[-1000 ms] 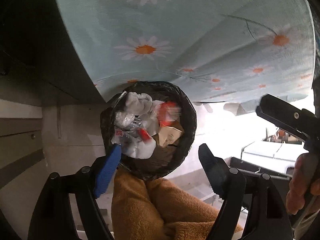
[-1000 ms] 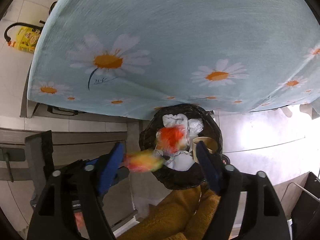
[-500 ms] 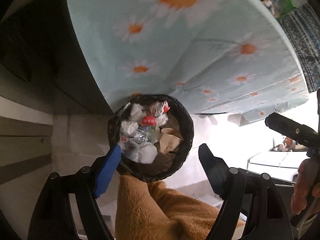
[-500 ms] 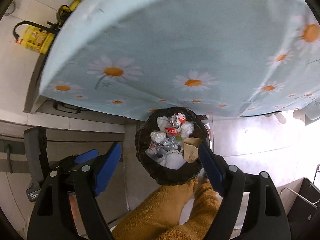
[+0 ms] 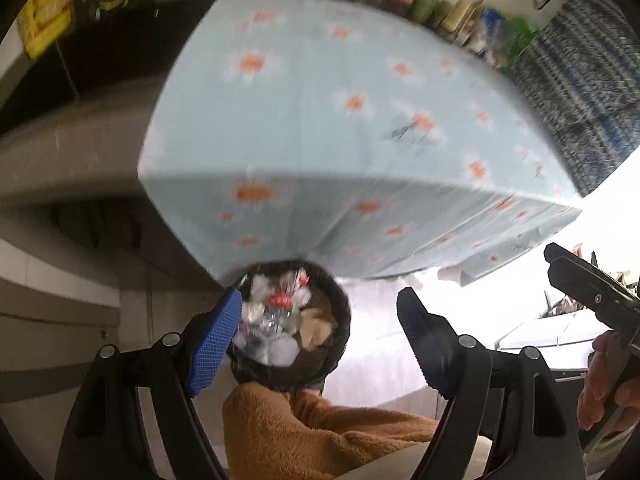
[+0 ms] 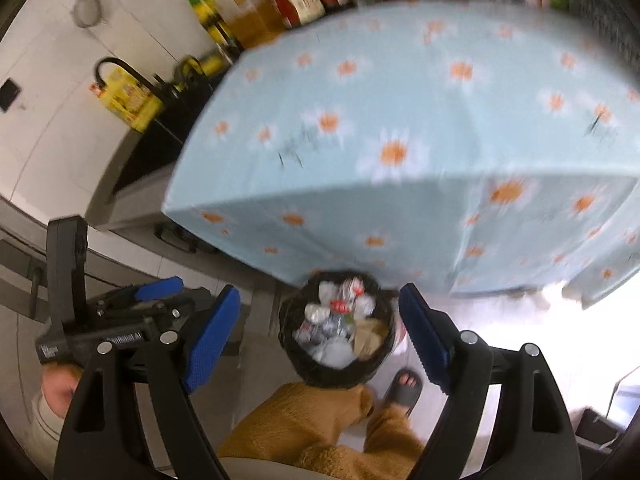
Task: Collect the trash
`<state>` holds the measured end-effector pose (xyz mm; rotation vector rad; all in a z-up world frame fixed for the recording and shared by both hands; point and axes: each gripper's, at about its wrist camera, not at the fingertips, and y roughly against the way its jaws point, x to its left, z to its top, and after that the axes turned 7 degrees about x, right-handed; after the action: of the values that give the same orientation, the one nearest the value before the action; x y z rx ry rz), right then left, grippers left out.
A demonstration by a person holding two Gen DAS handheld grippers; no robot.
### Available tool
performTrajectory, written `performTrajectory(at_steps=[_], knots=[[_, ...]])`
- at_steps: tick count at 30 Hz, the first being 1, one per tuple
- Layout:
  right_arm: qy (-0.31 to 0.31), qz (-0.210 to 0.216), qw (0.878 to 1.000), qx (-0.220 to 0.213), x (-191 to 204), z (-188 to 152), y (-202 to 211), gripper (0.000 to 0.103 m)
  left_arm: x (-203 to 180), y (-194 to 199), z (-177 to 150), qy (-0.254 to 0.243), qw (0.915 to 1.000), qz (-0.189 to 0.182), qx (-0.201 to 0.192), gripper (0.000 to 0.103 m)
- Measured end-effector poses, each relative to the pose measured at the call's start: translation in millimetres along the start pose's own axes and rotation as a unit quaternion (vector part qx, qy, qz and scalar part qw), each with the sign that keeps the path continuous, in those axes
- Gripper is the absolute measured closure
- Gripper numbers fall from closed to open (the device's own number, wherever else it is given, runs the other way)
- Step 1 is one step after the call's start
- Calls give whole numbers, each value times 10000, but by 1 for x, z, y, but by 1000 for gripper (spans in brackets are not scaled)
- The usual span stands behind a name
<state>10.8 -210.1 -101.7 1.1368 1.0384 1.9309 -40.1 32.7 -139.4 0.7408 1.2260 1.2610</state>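
Glossy plastic bin liner (image 6: 336, 376), cloth tablecloth (image 6: 400, 100) (daisy print), fleecy trousers (image 6: 304, 428)

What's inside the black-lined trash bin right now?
The trash bin holds crumpled white tissues, shiny clear wrappers, a red-labelled scrap and a brown paper cup. Anything beneath that top layer is covered.

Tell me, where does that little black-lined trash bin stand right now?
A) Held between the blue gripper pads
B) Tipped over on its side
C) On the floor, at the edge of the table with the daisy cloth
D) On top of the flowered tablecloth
C: the trash bin stands upright on the floor, full of crumpled wrappers, just below the hanging edge of the daisy tablecloth, with no gripper touching it.
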Motion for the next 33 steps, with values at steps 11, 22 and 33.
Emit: performTrajectory(at_steps=[11, 22, 33], knots=[[255, -224, 9937, -1070, -8, 19, 91, 7, -48, 87, 16, -434, 9955, -26, -842, 17], [457, -384, 9813, -1832, -4, 26, 161, 5, -90, 149, 17, -841, 9864, 154, -1405, 7], [556, -373, 9796, -1894, -2, 25, 187, 5, -101, 169, 9, -673, 9858, 167, -1528, 7]])
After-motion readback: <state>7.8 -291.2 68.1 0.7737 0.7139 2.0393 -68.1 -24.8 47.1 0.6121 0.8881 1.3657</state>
